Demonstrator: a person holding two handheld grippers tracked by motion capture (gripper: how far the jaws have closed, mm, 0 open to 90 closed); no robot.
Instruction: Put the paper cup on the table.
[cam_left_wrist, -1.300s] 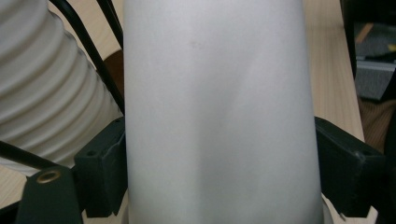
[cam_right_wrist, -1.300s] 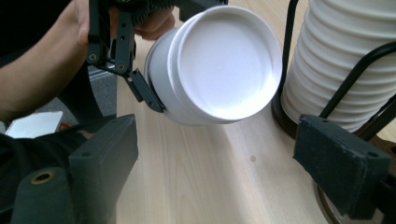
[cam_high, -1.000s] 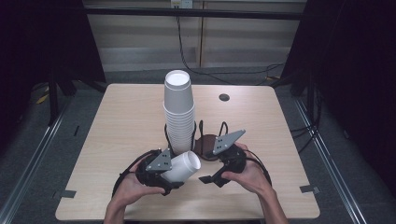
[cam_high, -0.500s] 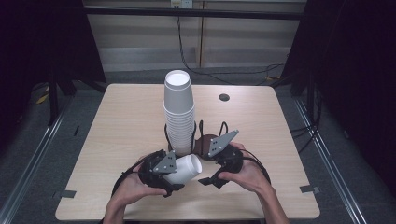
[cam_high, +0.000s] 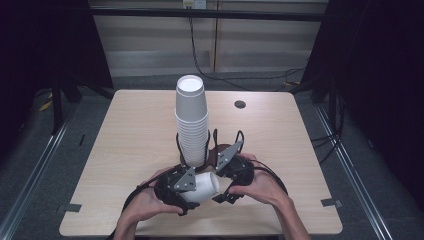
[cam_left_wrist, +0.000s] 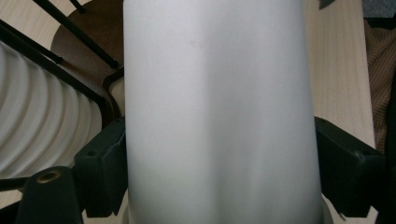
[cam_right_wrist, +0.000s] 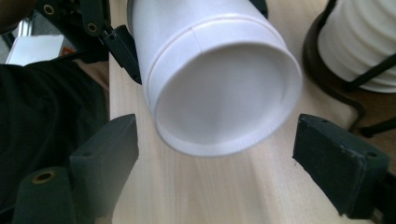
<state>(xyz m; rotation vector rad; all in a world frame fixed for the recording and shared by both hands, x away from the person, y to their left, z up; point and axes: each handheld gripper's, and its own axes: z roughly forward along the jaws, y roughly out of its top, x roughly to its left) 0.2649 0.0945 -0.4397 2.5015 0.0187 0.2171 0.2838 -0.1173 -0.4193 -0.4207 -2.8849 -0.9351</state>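
The left gripper (cam_high: 192, 192) clamps a white paper cup (cam_high: 202, 187) on its side — low over the table's (cam_high: 130, 150) near edge, beside the cup stack (cam_high: 191, 120) — while the right gripper (cam_right_wrist: 215, 154) gapes wide around the cup's base, not touching.

A white paper cup (cam_right_wrist: 219, 79) lies on its side just ahead of the right gripper (cam_right_wrist: 233, 177), its closed base turned toward the fingers (cam_right_wrist: 105, 149) and set between them, clear of both, which stand wide apart. Beyond the cup, another gripper's black fingers (cam_right_wrist: 123, 49) press its wall. Past the far finger stands a ribbed stack of cups (cam_right_wrist: 362, 39) in a dark wire holder (cam_right_wrist: 341, 86) on the pale worktop (cam_right_wrist: 224, 196).
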